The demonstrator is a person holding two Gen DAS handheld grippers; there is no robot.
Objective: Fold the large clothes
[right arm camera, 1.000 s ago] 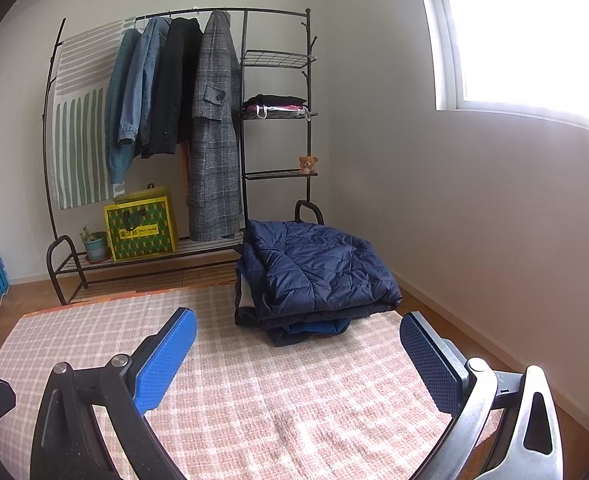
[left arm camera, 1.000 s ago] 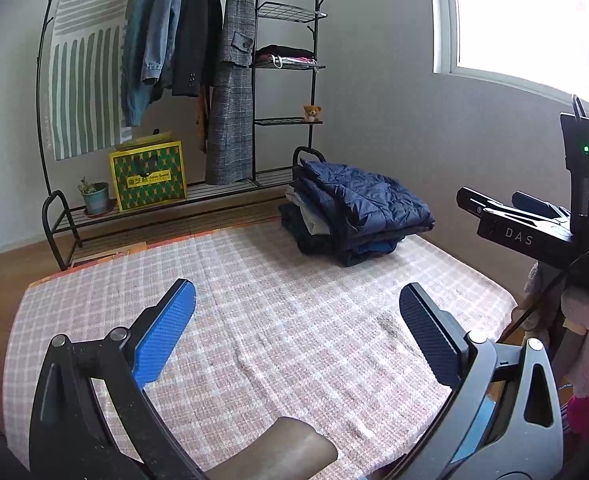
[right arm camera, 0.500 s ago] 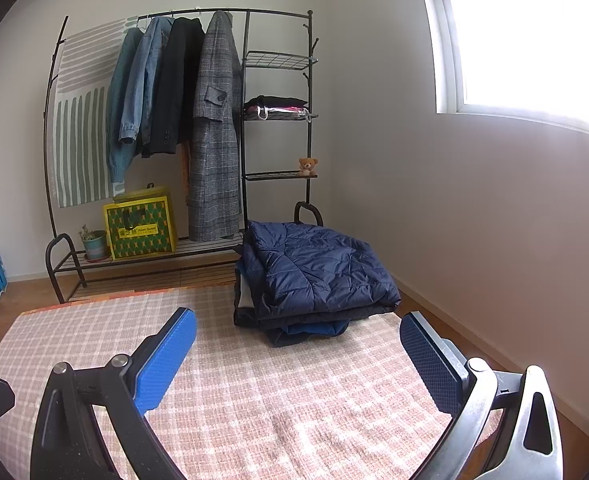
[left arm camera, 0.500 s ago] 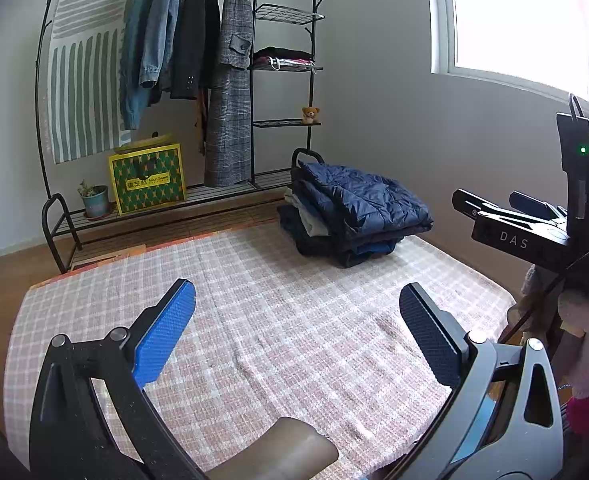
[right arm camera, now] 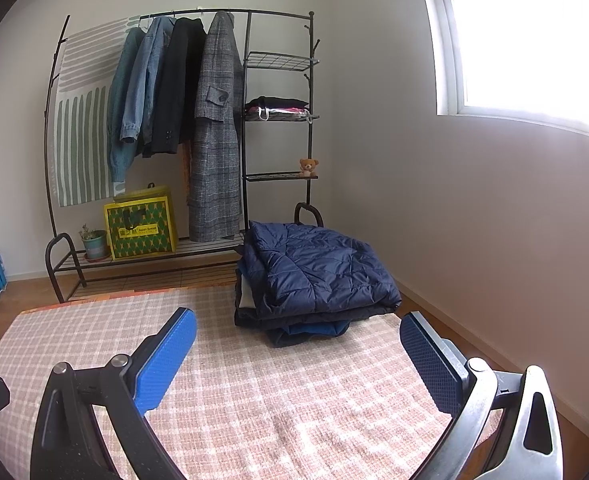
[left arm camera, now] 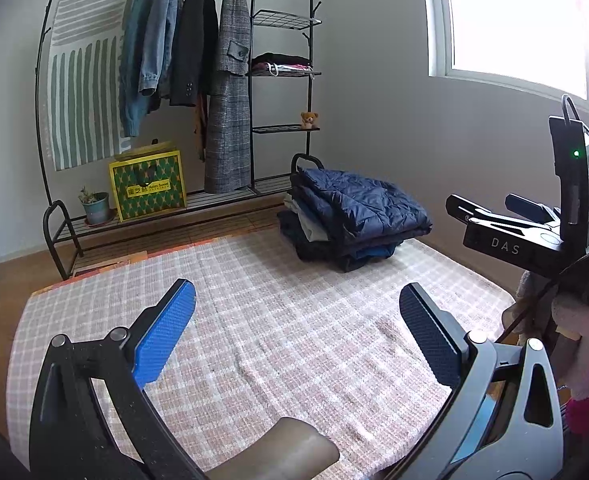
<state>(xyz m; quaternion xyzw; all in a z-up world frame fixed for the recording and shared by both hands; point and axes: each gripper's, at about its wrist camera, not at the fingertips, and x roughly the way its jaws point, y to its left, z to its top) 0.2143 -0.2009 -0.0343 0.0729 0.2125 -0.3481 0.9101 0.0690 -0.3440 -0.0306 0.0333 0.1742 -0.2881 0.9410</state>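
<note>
A stack of folded clothes, topped by a navy quilted jacket (left arm camera: pixel 358 208) (right arm camera: pixel 314 276), sits at the far right corner of the pink checked mat (left arm camera: pixel 254 320) (right arm camera: pixel 254 392). My left gripper (left arm camera: pixel 294 332) hovers open over the near part of the mat with nothing between its blue pads. My right gripper (right arm camera: pixel 298 356) is also open and empty, held above the mat short of the stack. In the left wrist view the right gripper's body (left arm camera: pixel 534 236) shows at the right edge, held by a gloved hand (left arm camera: pixel 586 348).
A black clothes rack (right arm camera: pixel 246 128) with hanging coats, shelves and a small teddy bear (right arm camera: pixel 308 167) stands against the back wall. A yellow-green bag (right arm camera: pixel 142 226) and a potted plant (right arm camera: pixel 94 242) rest on its base. Wooden floor surrounds the mat; a window (right arm camera: pixel 534 40) is at right.
Both views have shifted slightly; the rack and stack sit a little lower and nearer in frame. Both grippers stay open and empty.
</note>
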